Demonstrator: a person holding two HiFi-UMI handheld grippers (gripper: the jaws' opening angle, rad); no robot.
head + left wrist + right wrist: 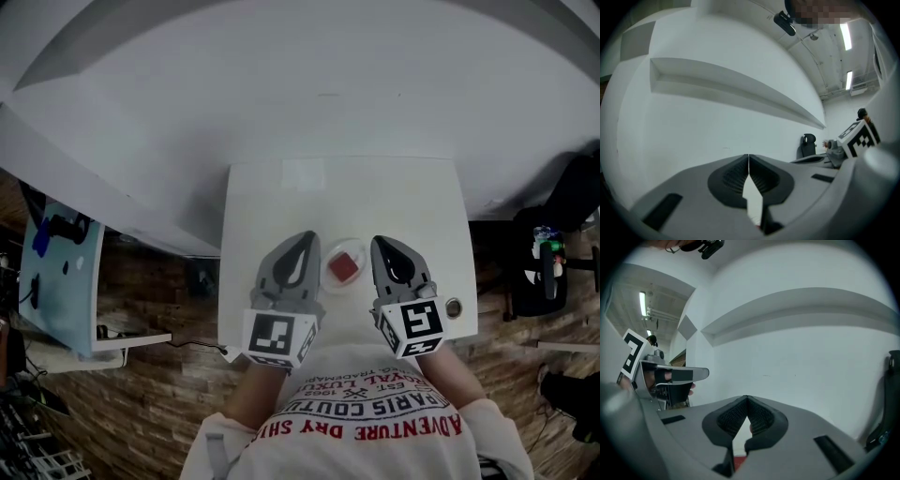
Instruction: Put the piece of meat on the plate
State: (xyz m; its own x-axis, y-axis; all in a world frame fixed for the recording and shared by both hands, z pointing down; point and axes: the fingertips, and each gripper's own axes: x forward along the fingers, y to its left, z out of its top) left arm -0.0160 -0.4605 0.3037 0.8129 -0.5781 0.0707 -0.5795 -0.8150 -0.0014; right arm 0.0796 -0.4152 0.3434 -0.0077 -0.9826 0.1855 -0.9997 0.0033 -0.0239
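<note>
- Two tools are held side by side just ahead of the person's white shirt point(361, 412) with red print. Each carries a marker cube point(277, 337) at its near end.
- The left tool point(307, 238) is clenched. Its own view shows the ribbed pads meeting at the tips with nothing caught between them, and only a thin pale slit lower down.
- The right tool point(379, 242) is clenched likewise, with its tips pressed together and empty. A sliver of red shows through the gap under its pads in the right gripper view.
- The piece of meat point(344, 268), a red squarish chunk, lies on the plate point(345, 246). The plate is a small pale dish, and in the head view it sits between the two tools. Neither tool grips the meat.
- A small round object point(454, 307) rests on the desk just right of the right tool, near the desk's right edge.
- The desk point(347, 197) is white, and its top runs on past the plate to a white wall point(328, 94).
- A long ledge point(740, 89) crosses that wall, and it shows in both gripper views.
- A wood-patterned floor point(141, 403) lies on either side of the desk. A black chair point(574, 197) stands off to the right, well apart from the plate.
</note>
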